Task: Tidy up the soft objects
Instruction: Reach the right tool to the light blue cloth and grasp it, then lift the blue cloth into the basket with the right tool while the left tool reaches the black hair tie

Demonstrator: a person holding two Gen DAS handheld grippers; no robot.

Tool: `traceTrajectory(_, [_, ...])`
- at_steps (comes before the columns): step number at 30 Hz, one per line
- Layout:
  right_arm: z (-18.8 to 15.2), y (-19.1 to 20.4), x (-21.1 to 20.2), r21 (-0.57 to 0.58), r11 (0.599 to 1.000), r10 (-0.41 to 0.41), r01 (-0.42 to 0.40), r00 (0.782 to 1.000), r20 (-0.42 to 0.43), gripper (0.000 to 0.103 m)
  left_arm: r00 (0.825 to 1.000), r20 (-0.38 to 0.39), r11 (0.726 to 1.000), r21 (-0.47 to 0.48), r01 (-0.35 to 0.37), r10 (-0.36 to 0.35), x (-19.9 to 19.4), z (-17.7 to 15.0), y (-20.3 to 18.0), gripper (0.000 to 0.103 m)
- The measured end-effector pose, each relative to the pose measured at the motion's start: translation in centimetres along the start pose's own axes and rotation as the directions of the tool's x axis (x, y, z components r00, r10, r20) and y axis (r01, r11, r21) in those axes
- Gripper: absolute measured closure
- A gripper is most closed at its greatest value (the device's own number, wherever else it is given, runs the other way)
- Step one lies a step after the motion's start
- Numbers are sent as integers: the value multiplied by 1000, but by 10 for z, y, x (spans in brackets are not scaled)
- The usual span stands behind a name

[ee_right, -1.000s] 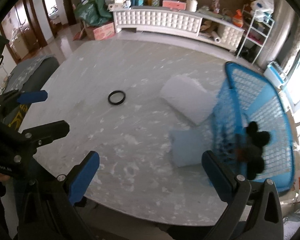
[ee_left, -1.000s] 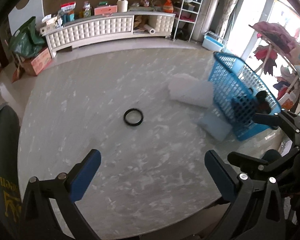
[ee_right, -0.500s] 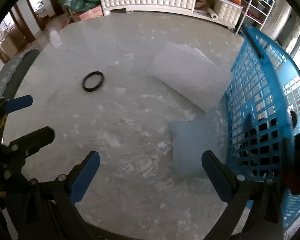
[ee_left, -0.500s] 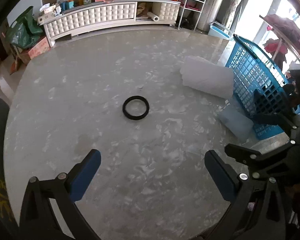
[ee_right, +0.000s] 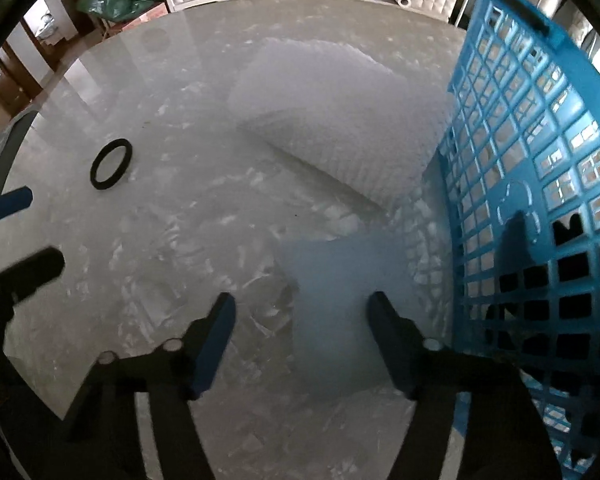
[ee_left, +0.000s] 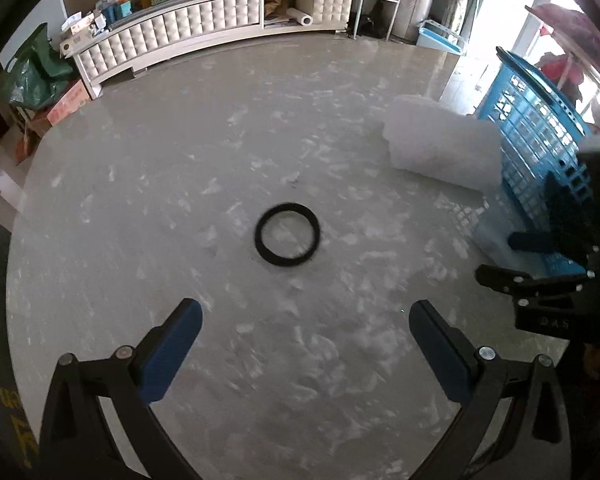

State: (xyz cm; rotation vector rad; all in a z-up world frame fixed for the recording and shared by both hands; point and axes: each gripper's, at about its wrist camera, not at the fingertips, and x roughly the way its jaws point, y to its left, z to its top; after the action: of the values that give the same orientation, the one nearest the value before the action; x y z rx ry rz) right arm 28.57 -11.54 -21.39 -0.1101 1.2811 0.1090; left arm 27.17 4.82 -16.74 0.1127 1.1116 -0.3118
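A black ring (ee_left: 287, 235) lies mid-table, just ahead of my open, empty left gripper (ee_left: 305, 340); it also shows in the right wrist view (ee_right: 111, 164). A white bubble-wrap pad (ee_right: 332, 120) lies beside the blue mesh basket (ee_right: 540, 128); both show in the left wrist view, pad (ee_left: 440, 148) and basket (ee_left: 540, 152). A pale blue foam pad (ee_right: 336, 304) lies against the basket's side. My right gripper (ee_right: 302, 320) is low over it, open, its fingers either side of the pad's near part. A dark soft toy (ee_right: 520, 240) sits inside the basket.
The round marble table (ee_left: 140, 200) carries everything. My right gripper shows at the right edge of the left wrist view (ee_left: 540, 264). A white cabinet (ee_left: 204, 28) and a green bag (ee_left: 32, 76) stand beyond the table.
Both grippers have moved forward and down towards the table. The right one has closed in on the pale blue foam pad and its jaws have narrowed. The left one has neared the black ring.
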Motion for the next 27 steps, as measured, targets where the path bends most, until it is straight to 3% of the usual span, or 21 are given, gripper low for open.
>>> traceTrajectory(4, [-1,-7,2,-14,999,-32,32,999,12,55,1000,2,1000,-19,3,-3,5,11,13,0])
traceTrajectory(11, [-11,-9,-4,-19,999,-34,34,999,29,68,1000,6,1000,9,6,-6,15,26,25,0])
traceTrajectory(18, [-14,-21,-12,-27,998,-57,58,998,32,94,1000,-11,997,75,-11,12,35,31,24,0])
traceTrajectory(27, [-11,-23,-15,-18,999,-45,46,998,45,99,1000,-21,997,72,-5,6,55,45,31,5])
